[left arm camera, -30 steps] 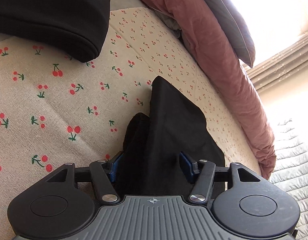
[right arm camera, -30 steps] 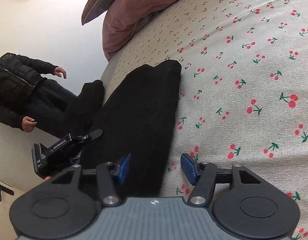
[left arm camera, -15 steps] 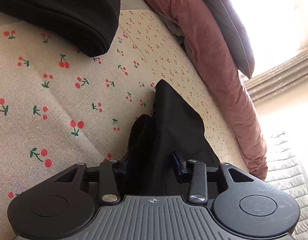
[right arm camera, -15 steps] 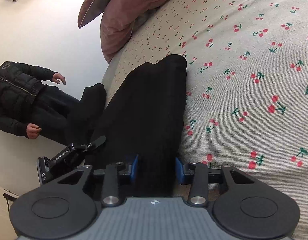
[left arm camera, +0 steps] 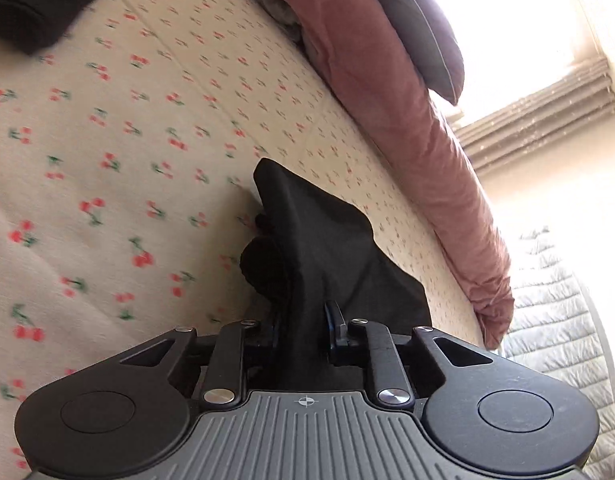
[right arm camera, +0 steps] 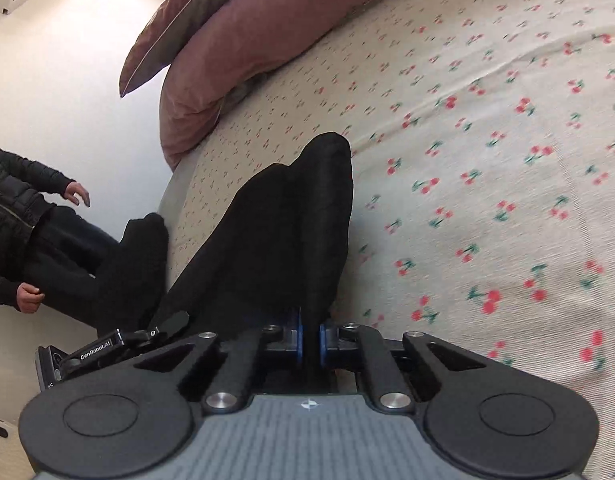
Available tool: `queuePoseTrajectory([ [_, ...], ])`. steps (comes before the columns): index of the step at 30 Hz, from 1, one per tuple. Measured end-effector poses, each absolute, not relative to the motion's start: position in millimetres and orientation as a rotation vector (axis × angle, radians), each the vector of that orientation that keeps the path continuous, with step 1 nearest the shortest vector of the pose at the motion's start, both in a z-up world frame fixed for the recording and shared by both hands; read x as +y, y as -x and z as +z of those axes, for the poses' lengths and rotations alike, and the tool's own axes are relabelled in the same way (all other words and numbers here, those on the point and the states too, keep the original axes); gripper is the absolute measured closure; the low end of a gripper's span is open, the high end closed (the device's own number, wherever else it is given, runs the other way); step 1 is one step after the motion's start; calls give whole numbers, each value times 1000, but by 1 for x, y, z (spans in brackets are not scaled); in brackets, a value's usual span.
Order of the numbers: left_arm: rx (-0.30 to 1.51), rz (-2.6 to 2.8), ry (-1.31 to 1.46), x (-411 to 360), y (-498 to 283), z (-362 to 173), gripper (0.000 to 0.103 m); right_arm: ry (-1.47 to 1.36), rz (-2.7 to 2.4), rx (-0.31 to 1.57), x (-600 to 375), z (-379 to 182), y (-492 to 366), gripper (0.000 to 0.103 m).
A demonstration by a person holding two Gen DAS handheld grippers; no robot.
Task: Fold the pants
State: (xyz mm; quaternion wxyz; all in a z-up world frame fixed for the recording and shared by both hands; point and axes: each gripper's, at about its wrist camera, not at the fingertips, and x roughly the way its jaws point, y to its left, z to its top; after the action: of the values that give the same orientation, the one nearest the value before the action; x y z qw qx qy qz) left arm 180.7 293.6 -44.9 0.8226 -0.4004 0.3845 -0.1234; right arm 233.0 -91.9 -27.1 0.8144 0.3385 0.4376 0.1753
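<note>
Pants of soft black fabric [left arm camera: 327,248] lie on the bed, on a cream quilted bedspread printed with small red cherries [left arm camera: 119,152], with one end gathered up off the surface. The left hand-held gripper [left arm camera: 303,332] has its blue-padded fingers pressed in on a bunched fold of the black cloth, which rises between them into a crumpled peak. The right hand-held gripper [right arm camera: 309,340] pinches another edge of the same pants [right arm camera: 283,232]; its blue pads are drawn nearly together with only a thin layer of cloth between. From there the dark fabric runs away towards the edge of the bed. A rumpled dusty-pink duvet [left arm camera: 407,128] is heaped along the far side of the mattress, with a grey pillow [left arm camera: 419,32] resting on top of it. Another dark folded garment [left arm camera: 31,4] sits on the bedspread, well apart from the pants. A person in a black padded jacket [right arm camera: 15,216] stands beside the bed.
</note>
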Motion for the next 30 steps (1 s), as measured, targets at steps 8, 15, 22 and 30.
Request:
queuePoseTrajectory([
  [8,847,-406,740,170,-220,-35,86,-806,184,842,-204,-18,-208,94],
  [15,840,-475,695,100,-234,-35,86,-798,93,747,-264,-11,-187,94],
  [22,782,-559,592,51,-256,-11,86,-818,43,649,-307,-13,-187,94],
  [30,691,-462,329,4,-270,-14,62,-729,-35,511,-336,-16,-201,68],
])
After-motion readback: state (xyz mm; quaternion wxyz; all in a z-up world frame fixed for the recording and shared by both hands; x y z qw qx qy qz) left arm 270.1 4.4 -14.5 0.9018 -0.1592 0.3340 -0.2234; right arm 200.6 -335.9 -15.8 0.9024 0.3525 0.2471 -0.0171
